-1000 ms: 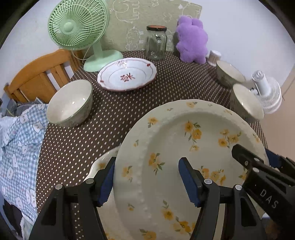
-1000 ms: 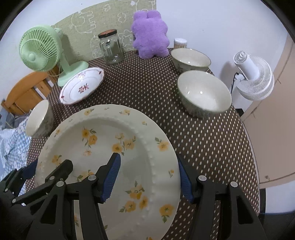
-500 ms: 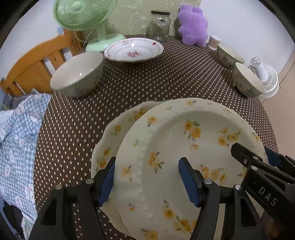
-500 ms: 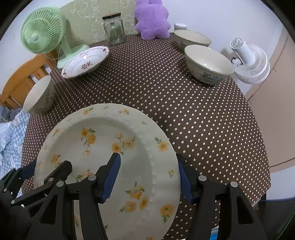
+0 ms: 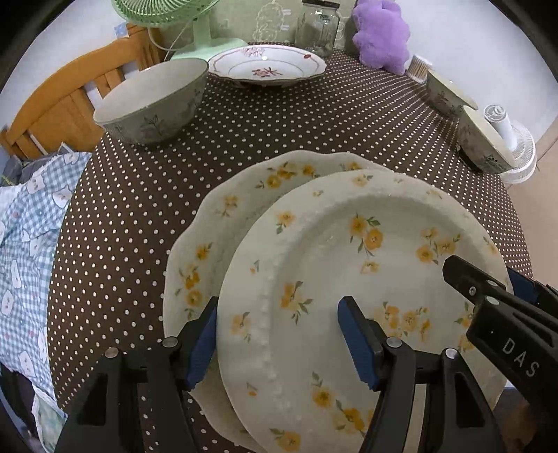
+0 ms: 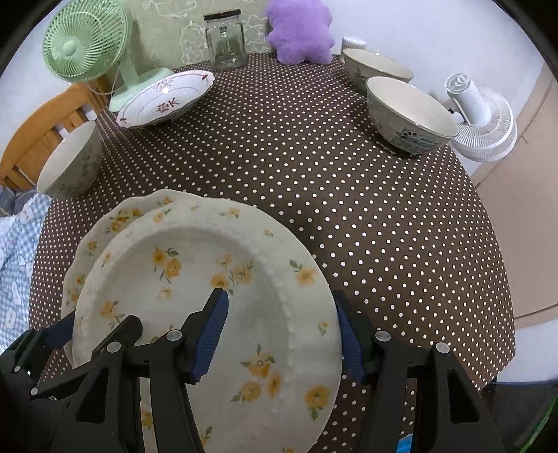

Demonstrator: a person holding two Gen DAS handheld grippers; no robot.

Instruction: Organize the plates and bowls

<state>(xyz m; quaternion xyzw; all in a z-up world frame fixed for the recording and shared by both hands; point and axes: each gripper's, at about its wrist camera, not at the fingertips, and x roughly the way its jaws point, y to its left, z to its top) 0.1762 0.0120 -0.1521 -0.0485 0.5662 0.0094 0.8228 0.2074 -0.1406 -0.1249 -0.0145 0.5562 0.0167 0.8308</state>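
Both grippers hold one cream plate with yellow flowers (image 5: pixel 348 265) (image 6: pixel 195 278). My left gripper (image 5: pixel 282 334) is shut on its left rim and my right gripper (image 6: pixel 279 331) is shut on its right rim. The held plate hovers low over a second yellow-flower plate (image 5: pixel 223 216) (image 6: pixel 115 216) that lies on the polka-dot table, offset to its right. A white plate with red flowers (image 5: pixel 266 66) (image 6: pixel 164 99) sits at the back. One green-patterned bowl (image 5: pixel 153 101) (image 6: pixel 69 163) is at the left; two more bowls (image 6: pixel 411 115) (image 6: pixel 375 68) are at the right.
A green desk fan (image 6: pixel 83 48), a glass jar (image 6: pixel 225 38) and a purple plush toy (image 6: pixel 300 31) stand along the table's back edge. A wooden chair (image 5: pixel 66 104) with blue checked cloth is at the left. A white fan (image 6: pixel 484 122) stands beyond the right edge.
Both grippers have lowered the held plate toward the table. The second flowered plate beneath it has come into view, and the cameras now look flatter across the table.
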